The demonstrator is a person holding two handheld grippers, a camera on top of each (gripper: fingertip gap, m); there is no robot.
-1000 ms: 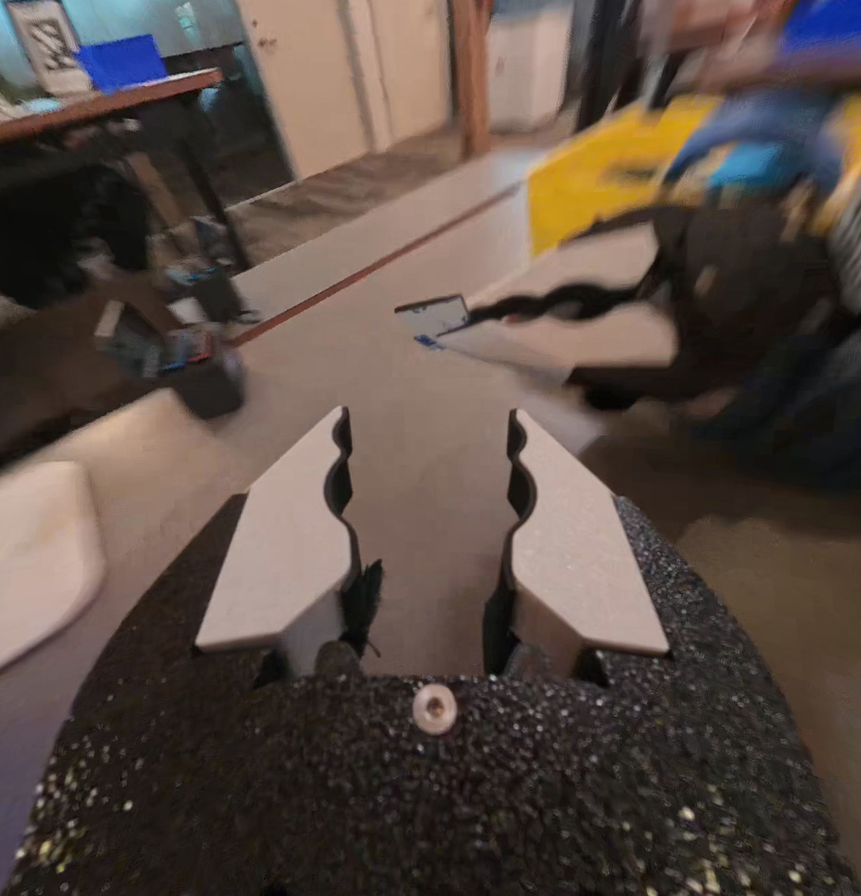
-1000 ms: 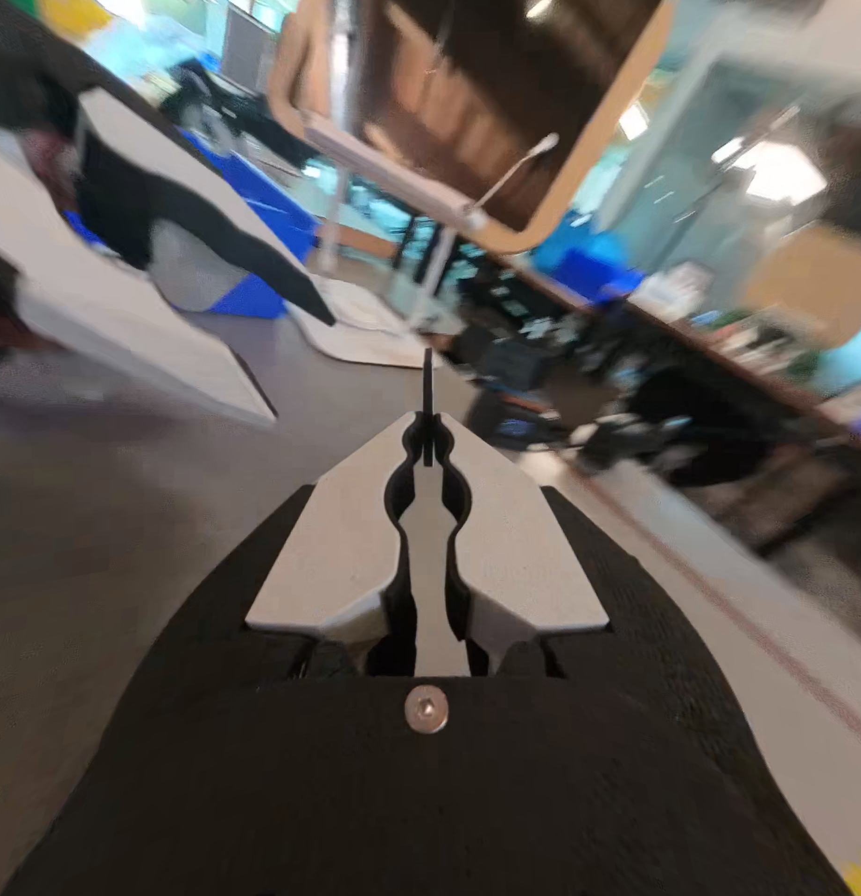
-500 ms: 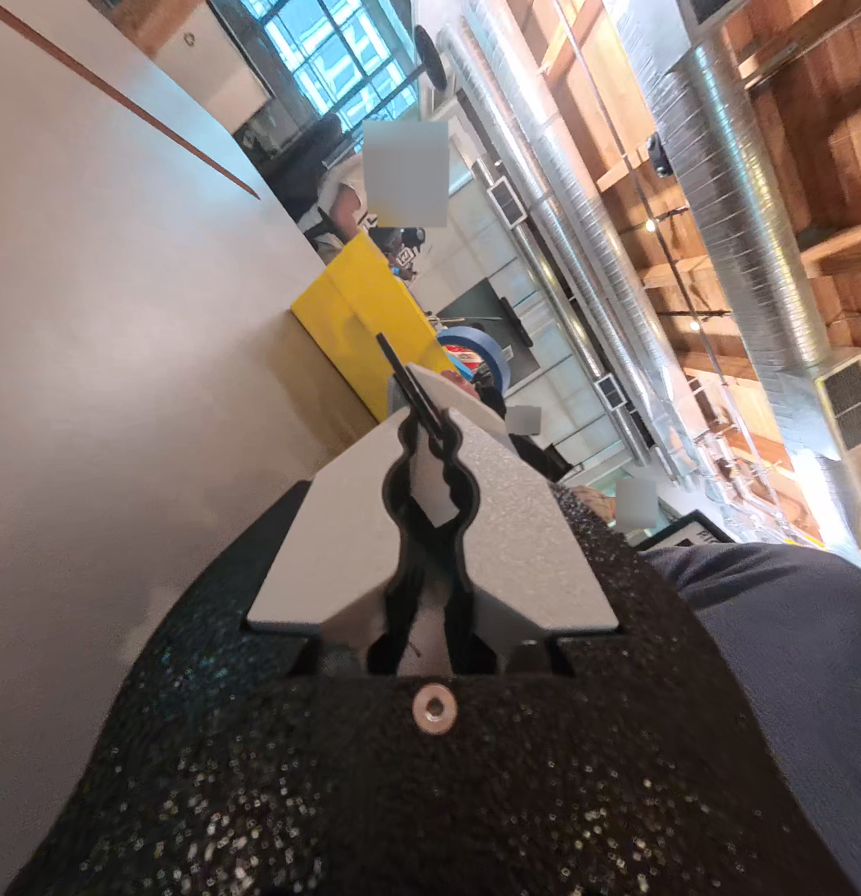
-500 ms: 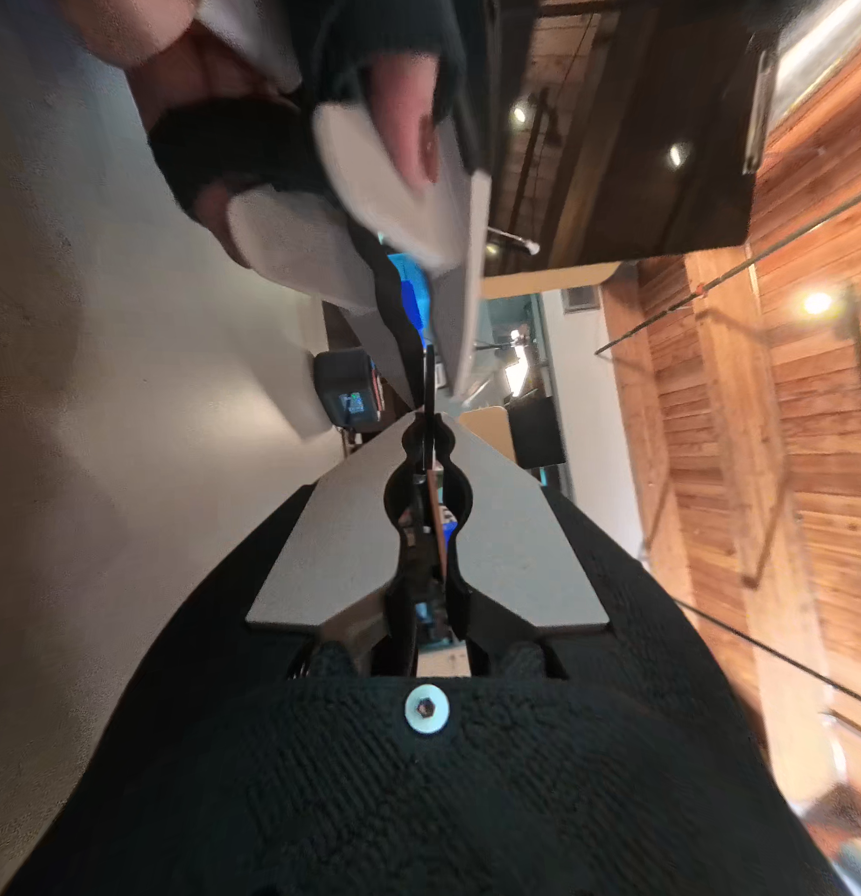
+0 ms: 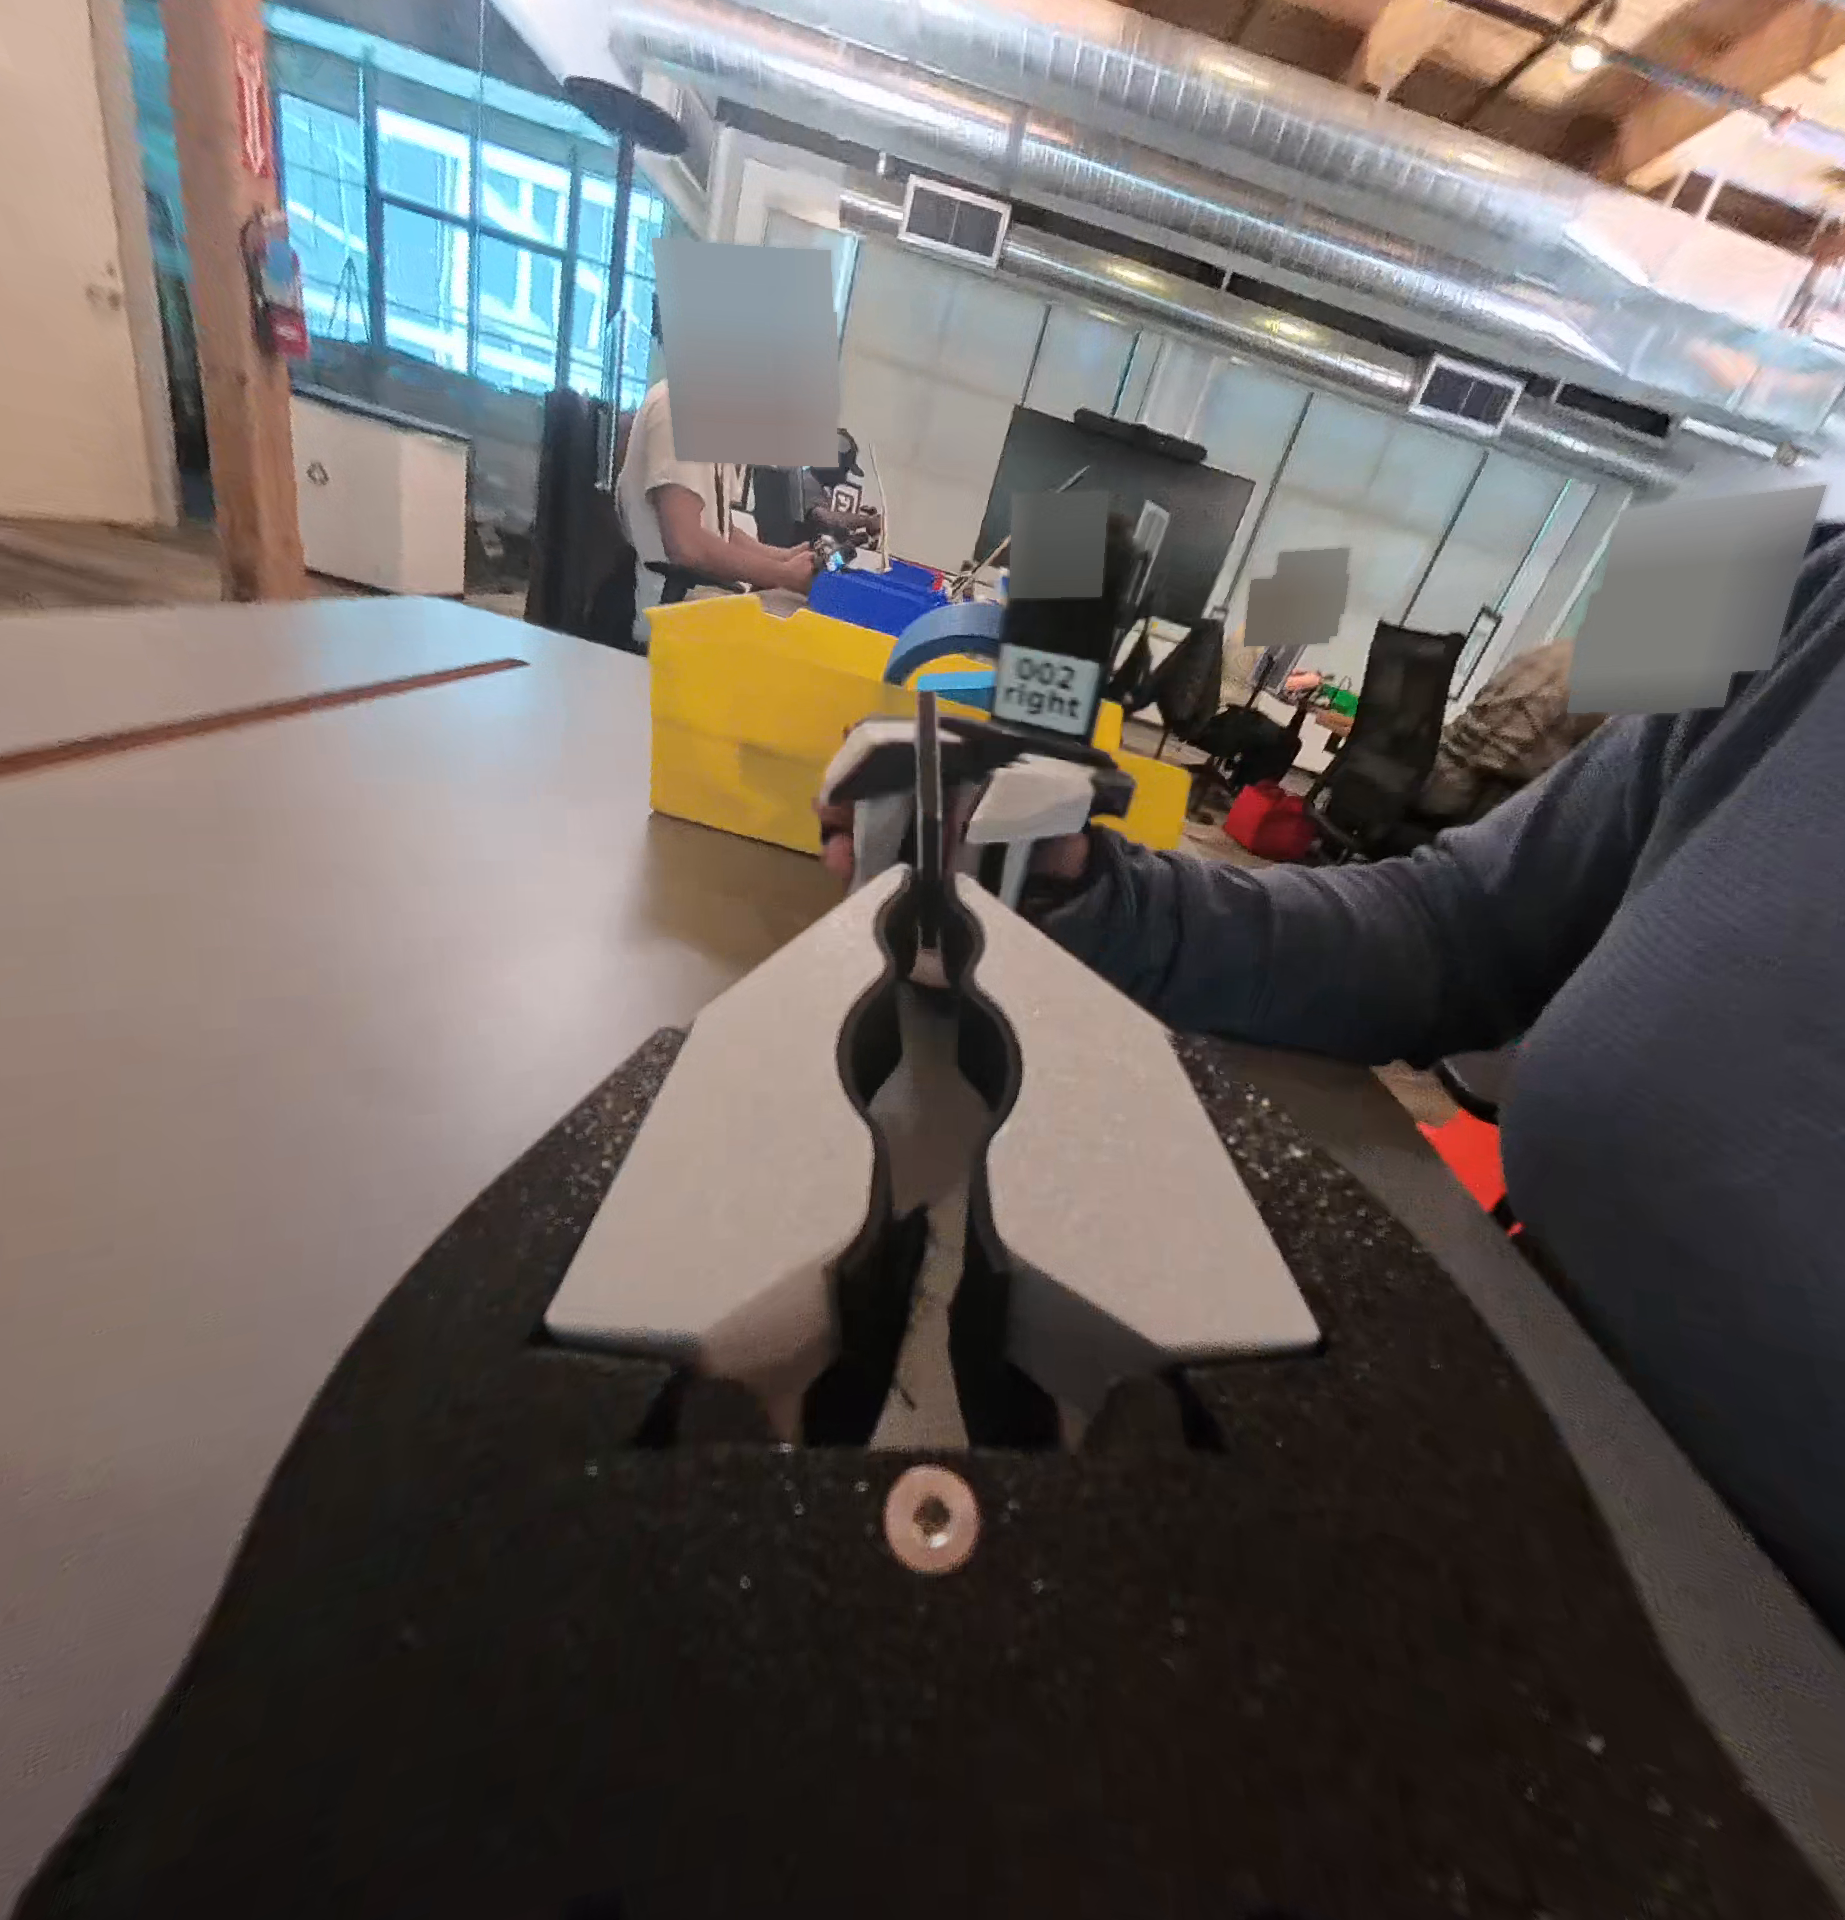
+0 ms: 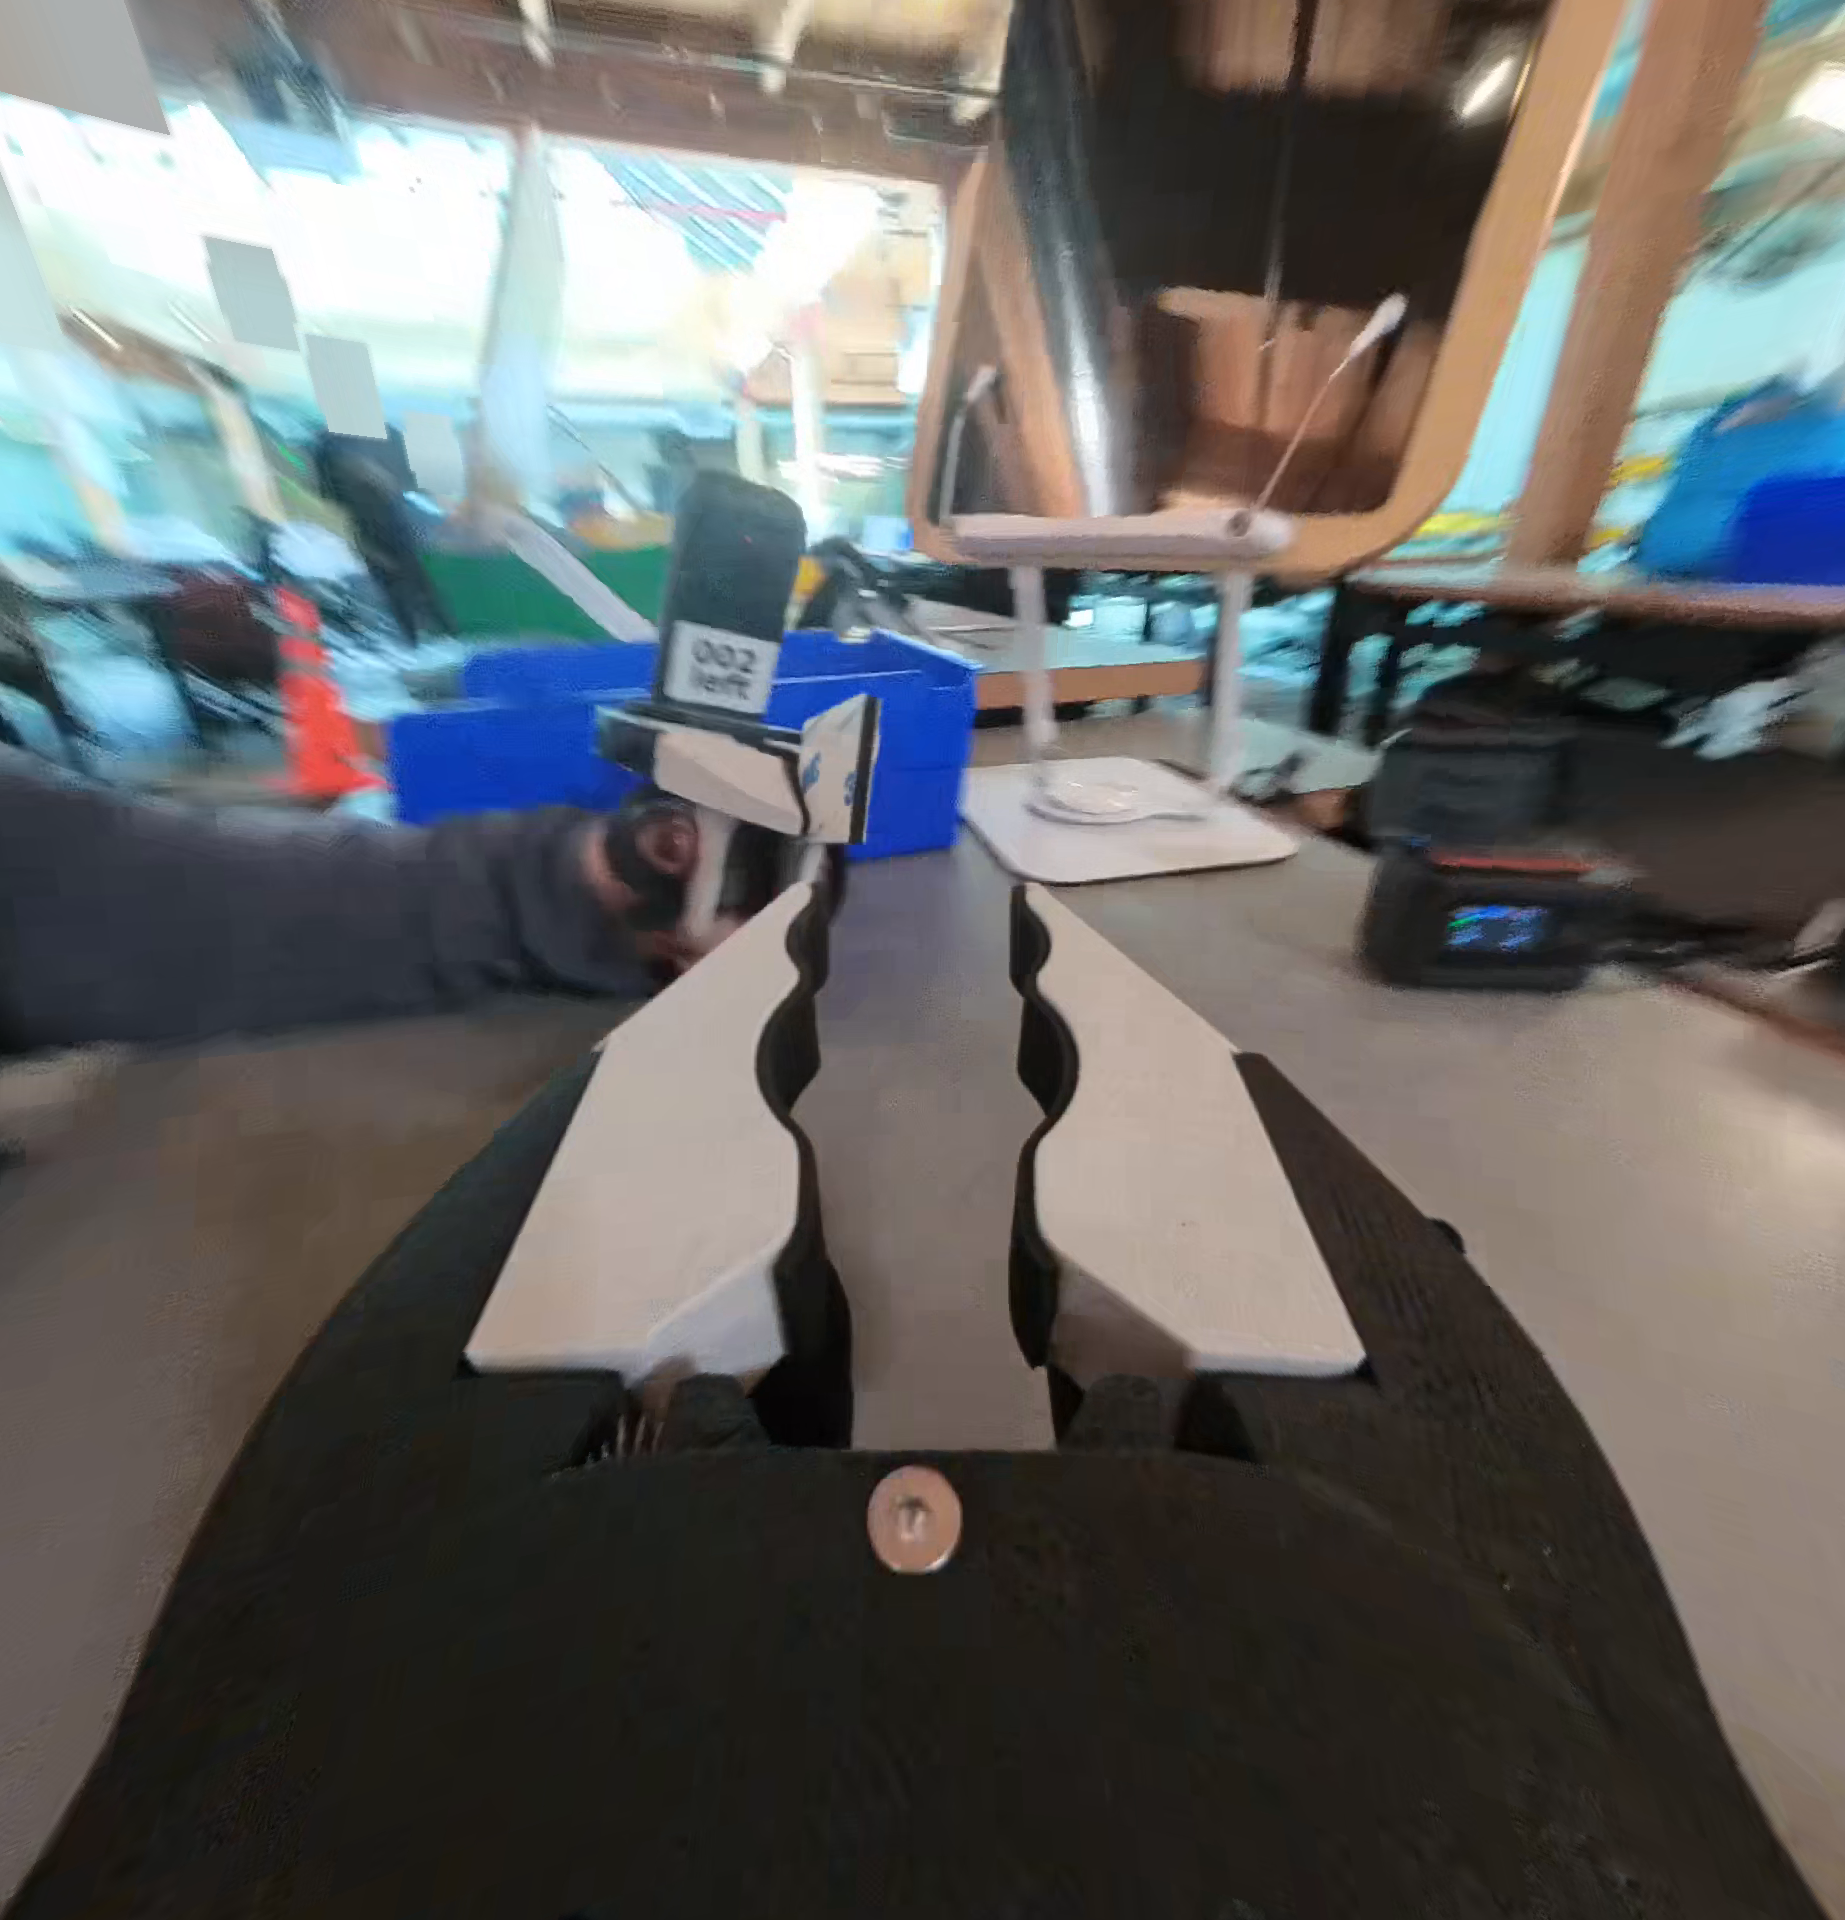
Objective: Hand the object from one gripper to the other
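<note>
The object is a thin white card with blue marks and a dark edge. In the left wrist view I see the card [image 5: 928,790] edge-on, sticking up from the tips of my left gripper [image 5: 926,883], which is shut on it. My right gripper [image 5: 954,821] faces it from just behind the card, jaws apart. In the right wrist view my right gripper [image 6: 916,904] is open and empty. My left gripper [image 6: 793,800] is just beyond its left fingertip and holds the card [image 6: 843,769] upright, above the grey table [image 6: 1520,1195].
A yellow bin [image 5: 762,717] stands on the table [image 5: 274,935] behind the grippers. A blue bin [image 6: 897,717], a white stand on a flat base [image 6: 1126,821] and a black device with a lit screen [image 6: 1479,925] are farther back. People sit at desks beyond. The grippers' ends are close to 5 cm from one another.
One second ago the right gripper held the card and the left was open. The left closed on the card. Now the right has opened and let go.
</note>
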